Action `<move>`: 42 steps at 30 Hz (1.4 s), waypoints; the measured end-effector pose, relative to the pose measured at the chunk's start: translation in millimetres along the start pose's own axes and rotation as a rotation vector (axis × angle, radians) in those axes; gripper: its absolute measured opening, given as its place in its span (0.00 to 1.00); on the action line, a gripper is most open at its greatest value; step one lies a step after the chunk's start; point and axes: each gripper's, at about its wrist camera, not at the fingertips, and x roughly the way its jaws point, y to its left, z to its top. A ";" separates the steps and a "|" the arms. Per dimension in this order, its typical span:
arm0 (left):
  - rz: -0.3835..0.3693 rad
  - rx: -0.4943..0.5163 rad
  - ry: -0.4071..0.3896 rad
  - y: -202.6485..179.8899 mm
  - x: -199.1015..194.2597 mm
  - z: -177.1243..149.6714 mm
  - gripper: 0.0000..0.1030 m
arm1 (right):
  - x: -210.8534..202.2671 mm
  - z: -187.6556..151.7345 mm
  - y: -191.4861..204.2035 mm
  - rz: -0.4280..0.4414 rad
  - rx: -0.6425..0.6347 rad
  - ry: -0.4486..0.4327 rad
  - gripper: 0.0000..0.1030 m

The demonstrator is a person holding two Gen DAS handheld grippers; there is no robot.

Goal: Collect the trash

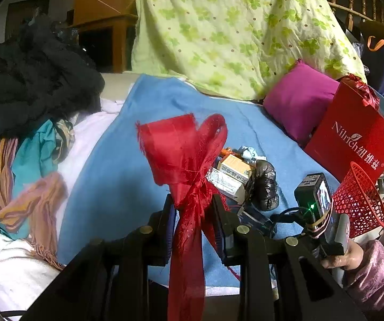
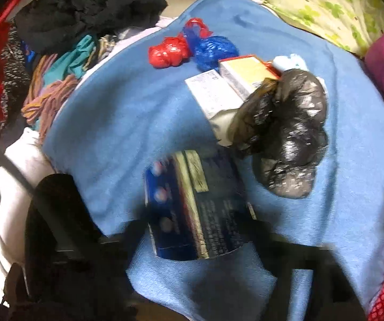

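Note:
My left gripper (image 1: 194,200) is shut on a red ribbon bow (image 1: 185,149) and holds it up above the blue blanket (image 1: 127,144). My right gripper (image 2: 197,227) is closed around a dark blue carton (image 2: 194,206); the view is blurred. The right gripper's body (image 1: 317,206) also shows in the left wrist view. On the blanket lie a crumpled black bag (image 2: 285,131), a white box (image 2: 213,93), a yellow box (image 2: 248,72), a red bag wad (image 2: 169,52) and a blue bag wad (image 2: 213,49).
A red mesh basket (image 1: 360,200) stands at the right beside a red paper bag (image 1: 352,136). A magenta cushion (image 1: 299,99) and a green-patterned quilt (image 1: 232,26) lie behind. Dark and colourful clothes (image 1: 31,133) are piled at the left.

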 end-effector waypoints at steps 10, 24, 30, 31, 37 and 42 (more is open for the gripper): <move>-0.020 -0.015 0.011 8.8 3.5 -2.8 0.27 | 28.8 4.9 -10.8 -0.022 0.047 0.051 0.49; -0.079 0.116 -0.002 -49.6 -1.4 16.3 0.28 | -153.1 -25.5 -56.1 0.184 0.283 -0.354 0.44; -0.296 0.319 -0.012 -172.1 0.6 46.7 0.29 | -283.0 -95.1 -132.7 0.061 0.483 -0.582 0.45; -0.343 0.350 -0.003 -197.0 3.5 50.0 0.30 | -297.2 -111.2 -149.4 0.043 0.529 -0.605 0.45; -0.531 0.468 0.076 -322.8 35.3 56.1 0.30 | -321.6 -185.9 -225.6 -0.032 0.754 -0.627 0.47; -0.583 0.508 0.133 -386.6 66.3 47.4 0.39 | -307.3 -222.3 -258.9 -0.034 0.874 -0.607 0.71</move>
